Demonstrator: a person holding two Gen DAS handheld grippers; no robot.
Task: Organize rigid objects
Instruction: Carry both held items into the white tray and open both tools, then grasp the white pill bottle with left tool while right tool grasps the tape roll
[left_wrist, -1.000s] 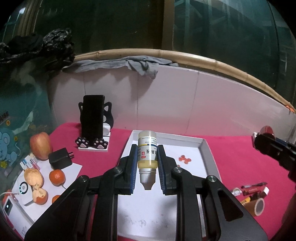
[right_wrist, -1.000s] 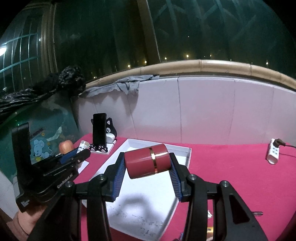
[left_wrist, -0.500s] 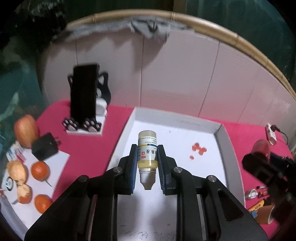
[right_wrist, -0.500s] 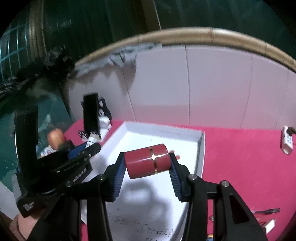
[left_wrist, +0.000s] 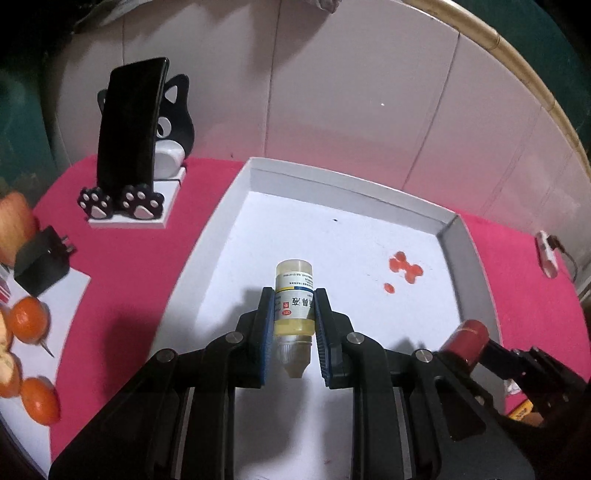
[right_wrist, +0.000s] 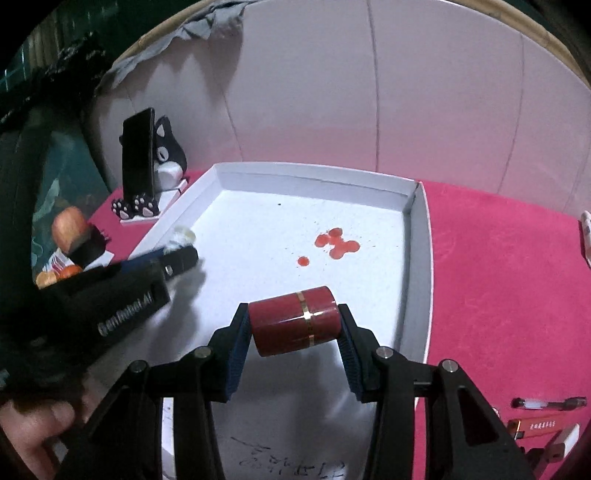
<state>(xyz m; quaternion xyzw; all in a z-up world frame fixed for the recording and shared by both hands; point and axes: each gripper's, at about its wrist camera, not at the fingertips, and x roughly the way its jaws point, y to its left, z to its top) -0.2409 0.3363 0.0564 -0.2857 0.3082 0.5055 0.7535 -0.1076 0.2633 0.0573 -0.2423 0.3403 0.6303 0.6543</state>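
Observation:
My left gripper (left_wrist: 293, 312) is shut on a small medicine bottle (left_wrist: 294, 299) with yellow liquid and a white label, its cap end pointing back at the camera. It hangs over the white tray (left_wrist: 236, 206) on the pink cloth. My right gripper (right_wrist: 294, 326) is shut on a dark red cylinder with gold bands (right_wrist: 295, 319), held sideways above the tray (right_wrist: 419, 236) near its right wall. The left gripper (right_wrist: 177, 258) also shows in the right wrist view at the tray's left side, and the red cylinder (left_wrist: 467, 341) shows low right in the left wrist view.
Red droplets (right_wrist: 338, 242) stain the tray floor. A phone in a black cat stand (left_wrist: 129, 144) sits left of the tray, with a black charger (left_wrist: 40, 264), an apple (right_wrist: 68, 229) and oranges (left_wrist: 29, 319) further left. Pens and small items (right_wrist: 546, 424) lie at right. A white wall stands behind.
Both grippers have dropped and tilted downward toward the tray, each keeping hold of its object. The tray now fills more of both views.

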